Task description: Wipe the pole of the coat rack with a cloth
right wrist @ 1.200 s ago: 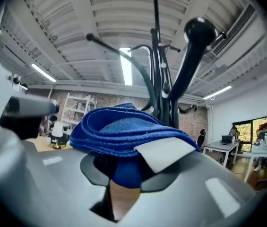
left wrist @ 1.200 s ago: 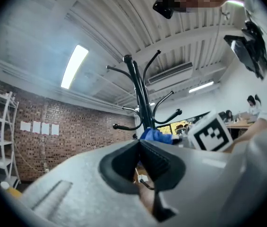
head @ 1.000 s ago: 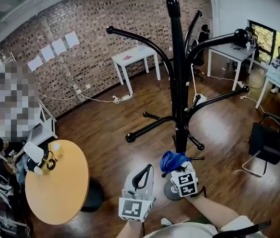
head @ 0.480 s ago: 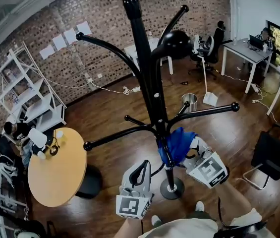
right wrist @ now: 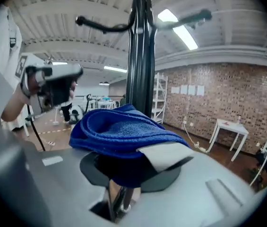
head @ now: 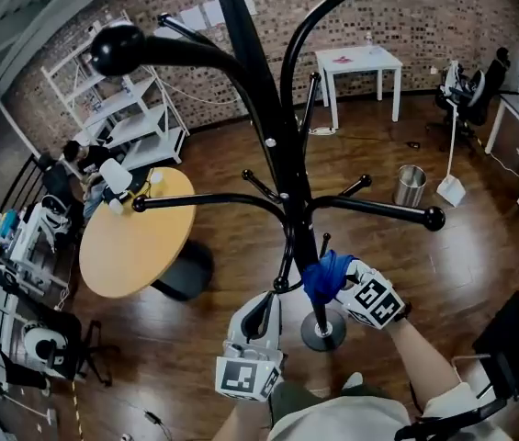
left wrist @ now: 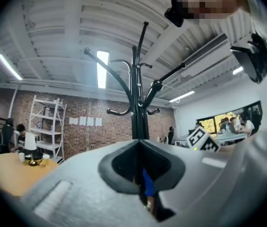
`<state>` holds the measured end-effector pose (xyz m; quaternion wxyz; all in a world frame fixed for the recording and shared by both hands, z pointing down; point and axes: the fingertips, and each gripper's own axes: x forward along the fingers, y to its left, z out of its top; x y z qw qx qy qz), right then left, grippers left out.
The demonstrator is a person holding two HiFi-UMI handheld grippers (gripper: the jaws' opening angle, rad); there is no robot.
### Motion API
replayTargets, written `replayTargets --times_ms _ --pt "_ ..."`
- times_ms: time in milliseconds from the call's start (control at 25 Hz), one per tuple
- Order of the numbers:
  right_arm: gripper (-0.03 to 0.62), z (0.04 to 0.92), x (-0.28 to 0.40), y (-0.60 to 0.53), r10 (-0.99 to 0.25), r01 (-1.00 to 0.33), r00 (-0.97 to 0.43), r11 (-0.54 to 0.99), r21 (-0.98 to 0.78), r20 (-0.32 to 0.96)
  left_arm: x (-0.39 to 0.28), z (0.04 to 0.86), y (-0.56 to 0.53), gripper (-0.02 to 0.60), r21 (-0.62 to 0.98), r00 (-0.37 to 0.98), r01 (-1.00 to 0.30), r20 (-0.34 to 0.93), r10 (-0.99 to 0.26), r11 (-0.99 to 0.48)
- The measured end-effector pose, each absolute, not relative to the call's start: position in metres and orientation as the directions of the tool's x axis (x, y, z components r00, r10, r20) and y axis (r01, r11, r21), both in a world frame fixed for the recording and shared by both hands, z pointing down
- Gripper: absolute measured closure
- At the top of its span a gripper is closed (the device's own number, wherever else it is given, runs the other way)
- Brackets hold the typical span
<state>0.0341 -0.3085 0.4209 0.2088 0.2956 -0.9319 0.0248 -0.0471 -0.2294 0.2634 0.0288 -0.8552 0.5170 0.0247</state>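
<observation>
A round yellow-topped bench (head: 140, 246) on a black pedestal sits at 9 o'clock on the dark wooden floor (head: 149, 356), with small white things (head: 117, 177) at its far edge. White metal shelving (head: 126, 122) stands at 10 o'clock against the brick wall (head: 424, 7). A white rectangular bench (head: 360, 61) stands at 1 o'clock, a shiny metal bin (head: 409, 185) at 3 o'clock.

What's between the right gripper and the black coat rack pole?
The blue terry cloth, clamped in the right gripper, sits between it and the black metal pole. It shows clearest in the right gripper view.
</observation>
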Motion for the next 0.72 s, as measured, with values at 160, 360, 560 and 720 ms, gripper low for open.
replayTargets --times_ms 160,360,560,720 --pt "0.491 0.481 0.038 -0.31 -0.51 -0.54 -0.683 0.835 0.109 0.523 -0.046 0.282 -0.206 0.58 -0.025 0.427 -0.904 -0.035 -0.904 -0.426" --pt "0.491 0.394 0.029 -0.265 -0.561 -0.568 -0.791 0.822 0.048 0.245 -0.059 0.277 -0.184 0.58 -0.036 0.41 -0.912 -0.05 -0.911 -0.409" --pt "0.491 0.296 0.037 -0.195 -0.602 -0.6 -0.796 0.798 0.051 0.054 -0.067 0.272 -0.163 0.58 -0.058 0.426 -0.904 -0.067 -0.902 -0.423" --pt "0.491 0.287 0.032 -0.164 -0.639 -0.637 -0.768 0.769 0.052 0.045 -0.072 0.279 -0.152 0.58 -0.039 0.467 -0.884 -0.043 -0.883 -0.465"
